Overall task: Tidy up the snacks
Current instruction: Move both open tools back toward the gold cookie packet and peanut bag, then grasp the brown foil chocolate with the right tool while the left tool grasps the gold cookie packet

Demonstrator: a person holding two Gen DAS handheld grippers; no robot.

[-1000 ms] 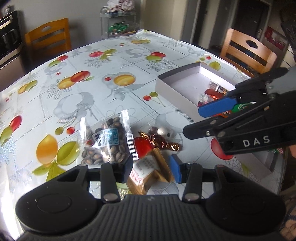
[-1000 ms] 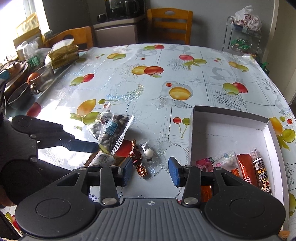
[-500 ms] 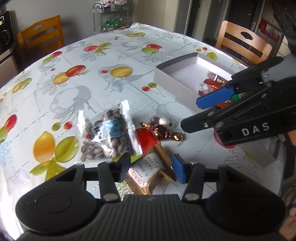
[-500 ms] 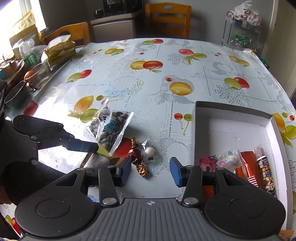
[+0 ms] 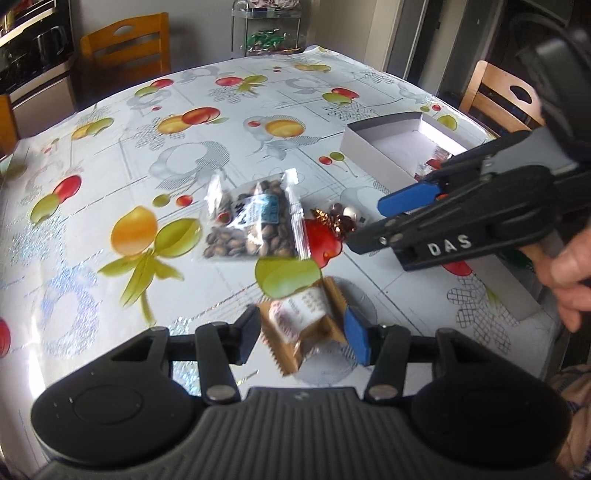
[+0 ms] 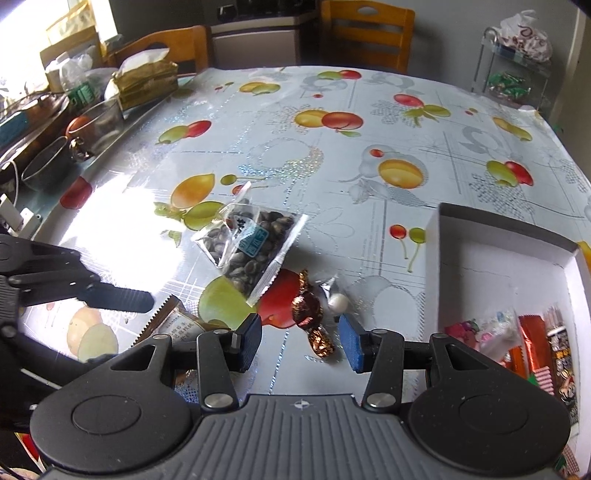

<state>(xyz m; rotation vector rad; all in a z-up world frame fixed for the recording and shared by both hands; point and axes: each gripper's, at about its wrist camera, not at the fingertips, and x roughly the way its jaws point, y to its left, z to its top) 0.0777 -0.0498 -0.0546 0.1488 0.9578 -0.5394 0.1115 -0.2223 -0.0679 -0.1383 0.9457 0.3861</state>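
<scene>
A tan packet with a white label [image 5: 306, 321] sits between the pads of my left gripper [image 5: 304, 336], which is shut on it low over the table; the same packet [image 6: 173, 325] shows in the right wrist view. My right gripper [image 6: 301, 341] is open, and a brown foil candy [image 6: 310, 314] lies on the cloth between its fingers, untouched. Beside that candy is a white ball sweet in clear wrap [image 6: 338, 301]. A clear bag of seeds [image 6: 251, 243] lies just beyond. The white box [image 6: 498, 266] at the right holds several snacks [image 6: 532, 339].
The fruit-print tablecloth [image 6: 332, 155] covers the round table. A bowl [image 6: 48, 166], a glass jar [image 6: 99, 125] and a tissue pack [image 6: 147, 79] crowd its left edge. Wooden chairs [image 6: 365, 33] and a wire rack [image 6: 517, 77] stand behind. A person's hand [image 5: 569, 266] grips the right tool.
My left gripper has drawn back toward the near table edge with the tan packet in it, uncovering the green leaf print. The right gripper has shifted slightly over the foil candy.
</scene>
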